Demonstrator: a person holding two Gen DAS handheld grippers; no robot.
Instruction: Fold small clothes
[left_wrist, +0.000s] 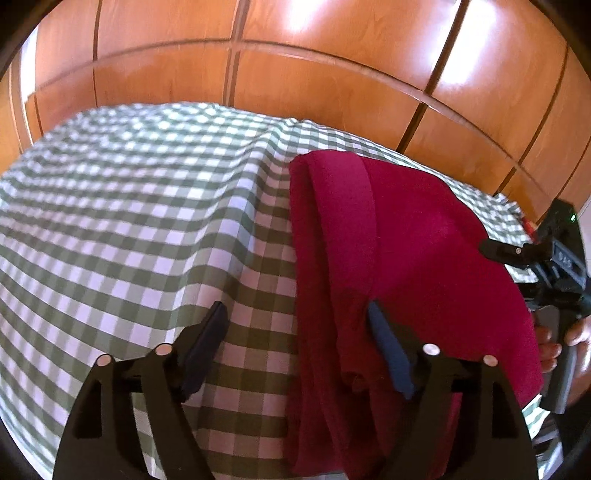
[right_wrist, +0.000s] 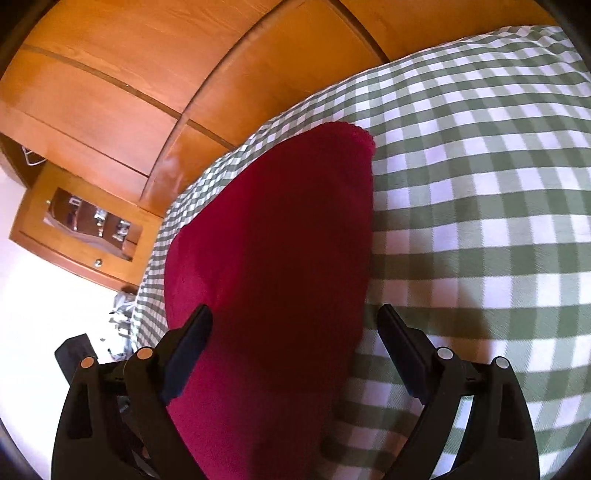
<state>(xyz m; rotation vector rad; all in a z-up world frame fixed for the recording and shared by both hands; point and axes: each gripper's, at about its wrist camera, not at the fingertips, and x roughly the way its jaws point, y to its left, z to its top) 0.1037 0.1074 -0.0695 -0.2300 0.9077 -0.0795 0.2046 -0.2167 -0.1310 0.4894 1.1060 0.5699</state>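
Observation:
A dark red garment (left_wrist: 399, 258) lies partly folded on a green-and-white checked cloth (left_wrist: 129, 221). My left gripper (left_wrist: 295, 314) is open, its left finger over the cloth and its right finger (left_wrist: 388, 343) over the garment's long fold. My right gripper (right_wrist: 291, 317) is open with the garment (right_wrist: 280, 266) between its jaws, close above it. The right gripper also shows at the right edge of the left wrist view (left_wrist: 546, 266), held by a hand at the garment's far side.
Orange wooden wardrobe doors (left_wrist: 295, 55) stand behind the checked surface. In the right wrist view a wooden bedside cabinet (right_wrist: 85, 229) with a glass front stands at the left, with small clutter (right_wrist: 118, 314) on the pale floor below it.

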